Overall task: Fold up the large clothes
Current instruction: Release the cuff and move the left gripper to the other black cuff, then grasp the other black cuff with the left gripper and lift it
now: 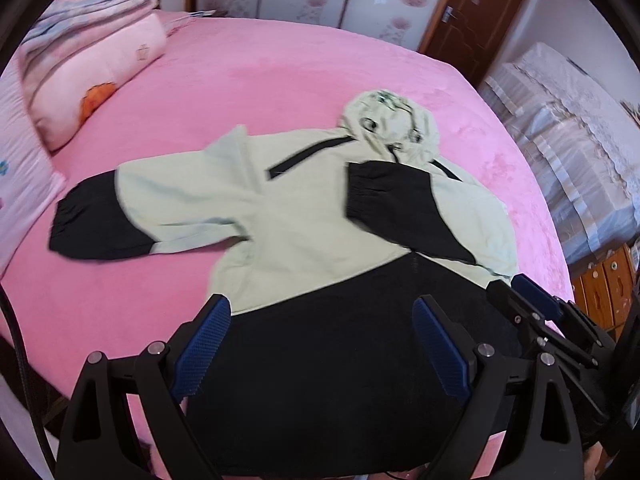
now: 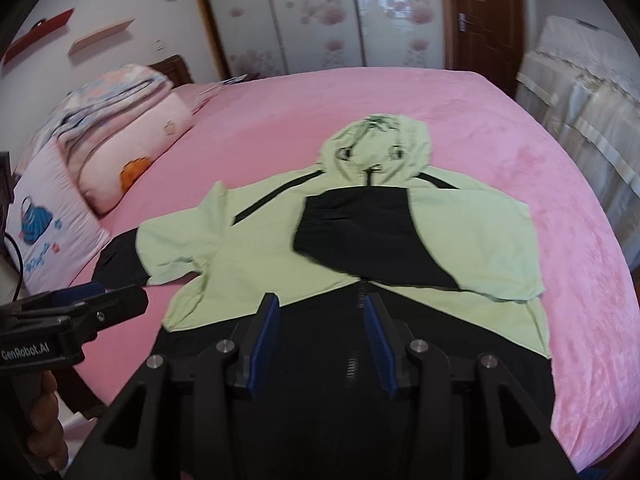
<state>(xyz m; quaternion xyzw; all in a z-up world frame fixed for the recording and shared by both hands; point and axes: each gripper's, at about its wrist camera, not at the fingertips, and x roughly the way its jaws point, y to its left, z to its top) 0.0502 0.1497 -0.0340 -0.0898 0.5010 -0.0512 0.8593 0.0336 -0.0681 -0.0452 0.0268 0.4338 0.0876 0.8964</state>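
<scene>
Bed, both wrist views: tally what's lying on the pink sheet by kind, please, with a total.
Hooded jackets (pale green and black): 1
Pillows: 2
Folded quilts on the pillows: 1
Total: 4

All lie on the pink sheet. One jacket sleeve is folded across the chest; the other is spread out.
</scene>
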